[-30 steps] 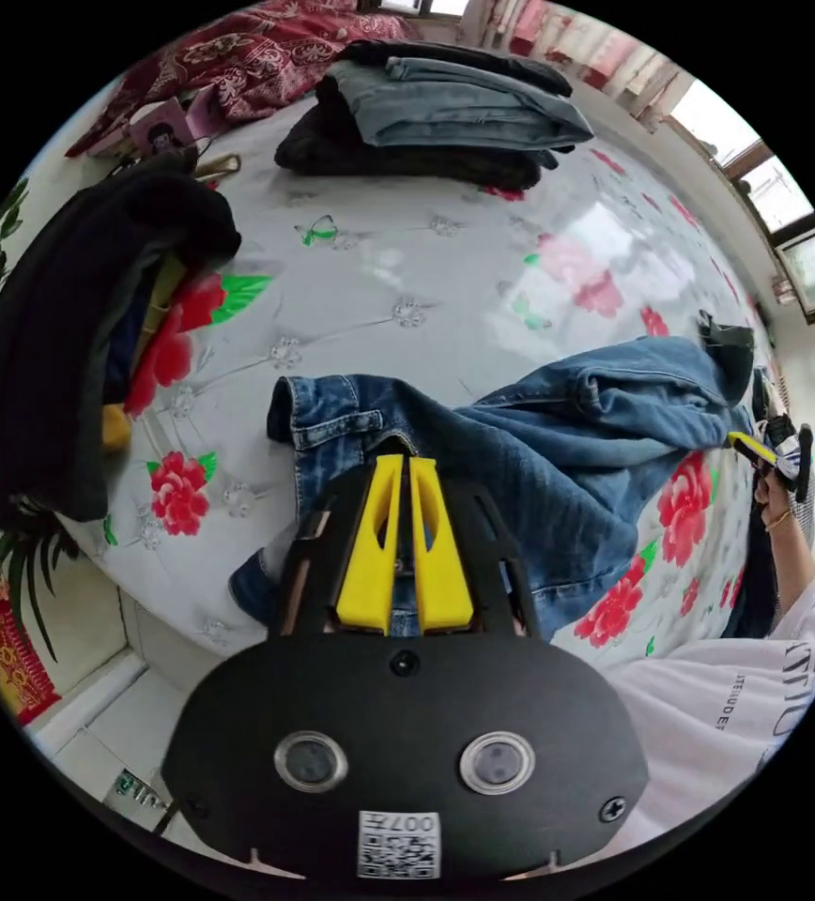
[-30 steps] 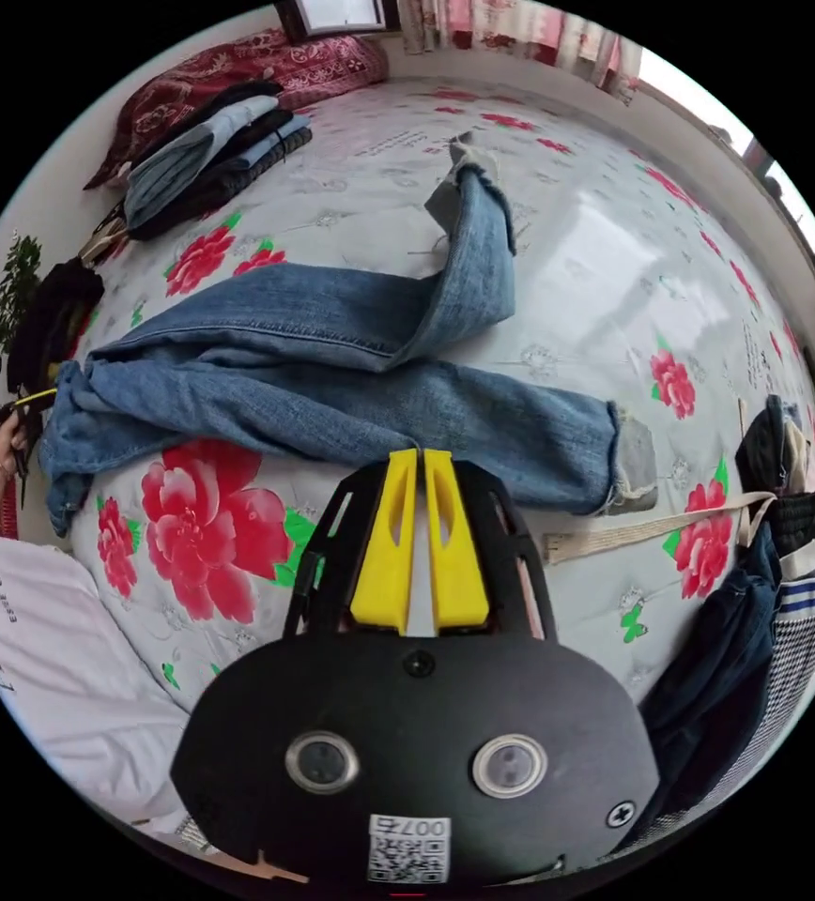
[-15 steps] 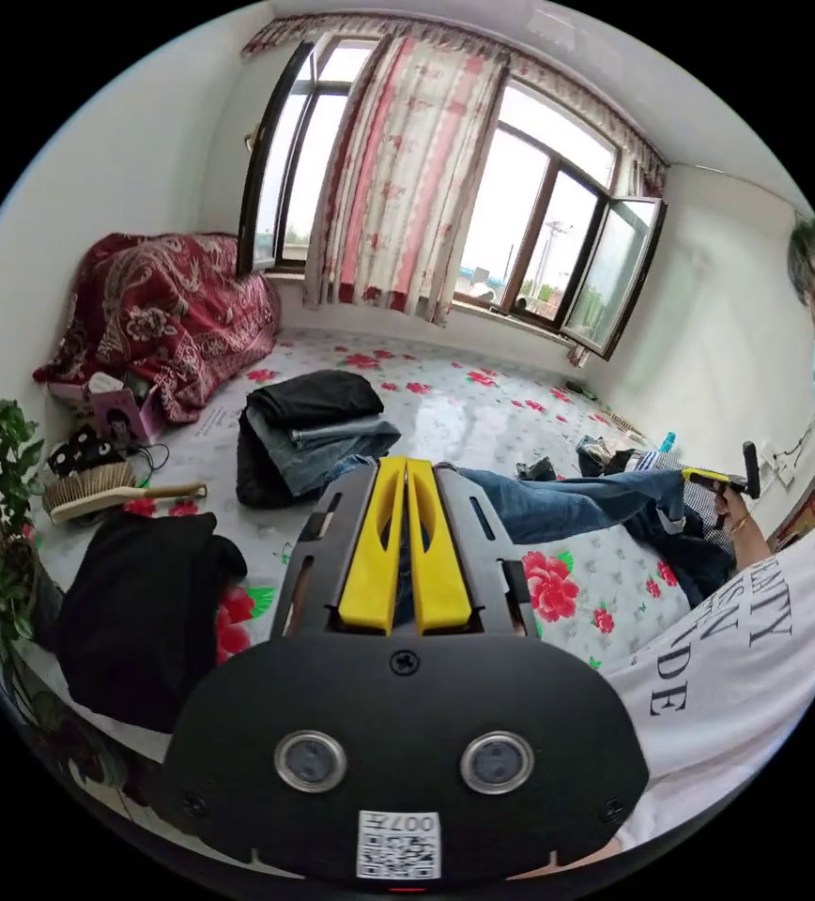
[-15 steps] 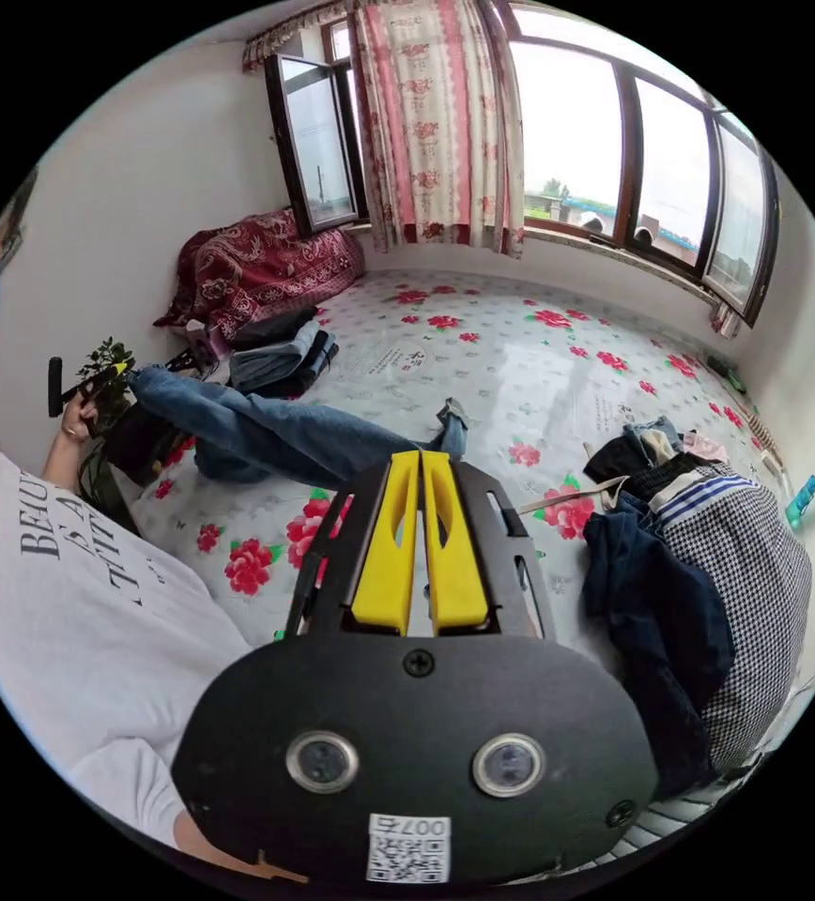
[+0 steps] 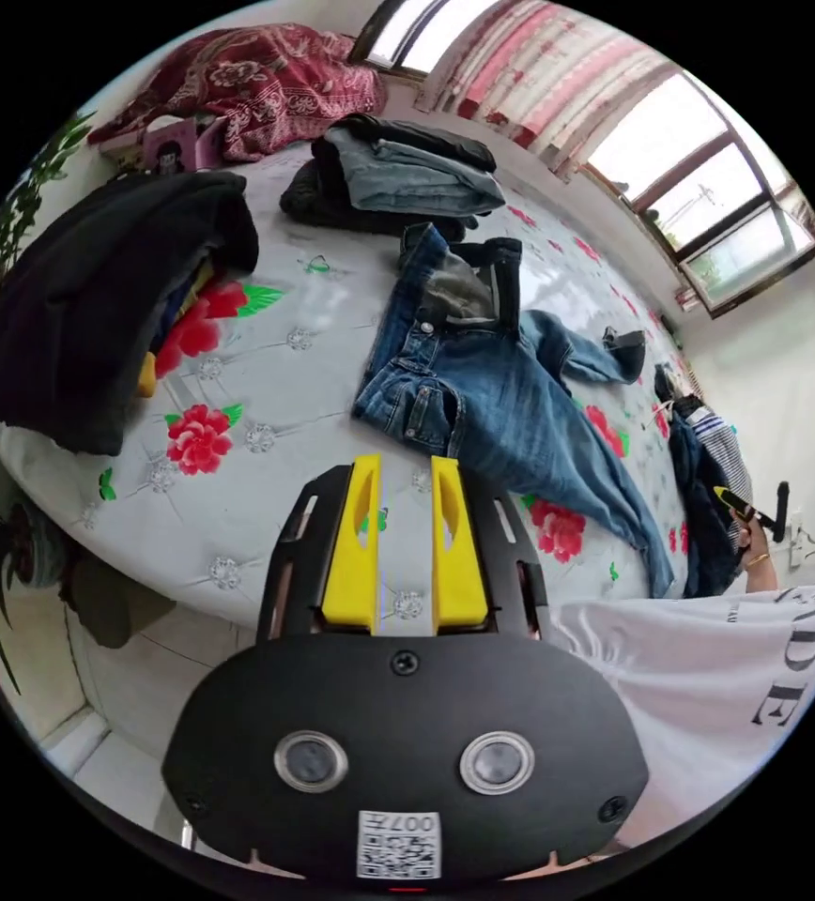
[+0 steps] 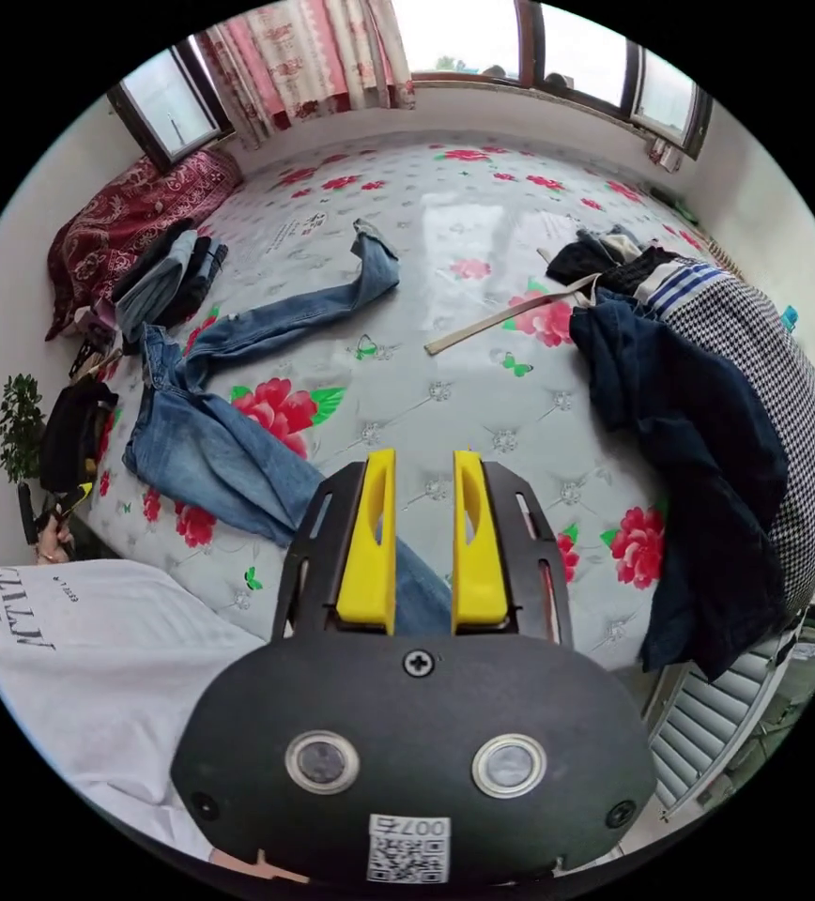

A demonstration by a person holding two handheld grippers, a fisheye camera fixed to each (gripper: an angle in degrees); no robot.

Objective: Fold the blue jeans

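Floral bedding (image 5: 332, 310) covers the wide platform under the window, and the blue jeans (image 5: 483, 394) lie sprawled on it, waistband toward the folded clothes stack (image 5: 398, 178), the two legs splayed apart rather than laid together; at the left edge sits a black garment pile (image 5: 98, 291), and at the right a heap of dark and checked clothes (image 6: 708, 394) with a beige belt (image 6: 501, 319) near it.

My left gripper (image 5: 406, 469) hangs off the bed's near edge, short of the jeans' hip pocket, jaws parted with nothing between them; my right gripper (image 6: 423, 465) hovers over the lower part of the nearer leg, likewise apart and empty; both point in toward the bed from my side of it.

To do this step well, I judge I should first square the jeans: take the waistband corner with the left and the nearer hem with the right, pull the cloth taut and flat, then bring one leg onto the other with seams matched; the far leg (image 6: 332, 291) kinks at the knee and may drag into a crease unless it is straightened first.
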